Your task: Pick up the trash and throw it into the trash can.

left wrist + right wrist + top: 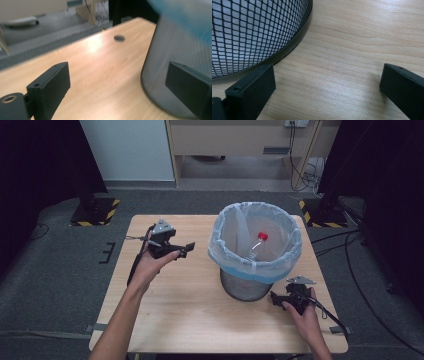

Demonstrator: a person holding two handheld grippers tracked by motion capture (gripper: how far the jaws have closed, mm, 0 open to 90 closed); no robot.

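Wooden counter (pixel 200 310) seen from above, grey carpet around it

Mesh bin (pixel 248 287) on counter, right of centre, upright, lined w/ a pale bag (pixel 280 265) folded over the rim, blue band along the fold

Inside bin: clear bottle (pixel 256 245) w/ red cap (pixel 262 236), leaning, cap end up toward far side

Left tool (pixel 182 251) held in left hand (pixel 150 265) over counter's left half, near far edge, pointing right toward bin, apart from it. Jaws wide apart, nothing between. In left gripper view: left tool (pixel 117 87) w/ bare wood between jaws, bin (pixel 162 65) wall close behind the right-side jaw, blurred; contact w/ wall – can't tell. Small dark round spot (pixel 119 38) on counter farther off, too blurred to identify

Right tool (pixel 276 298) in right hand (pixel 302 317) near counter's front right corner, just beside bin's base, pointing left at it. Jaws spread, empty. In right gripper view: right tool (pixel 327 87) low over counter, bin (pixel 249 32) mesh and dark base ring just past the left-side jaw, pale liner visible through mesh; only wood grain between jaws

Cables (pixel 137 257) trailing from both tools back along the forearms

Beyond counter: light cabinet (pixel 240 140), dark stands (pixel 92 205) w/ yellow-black striped bases either side
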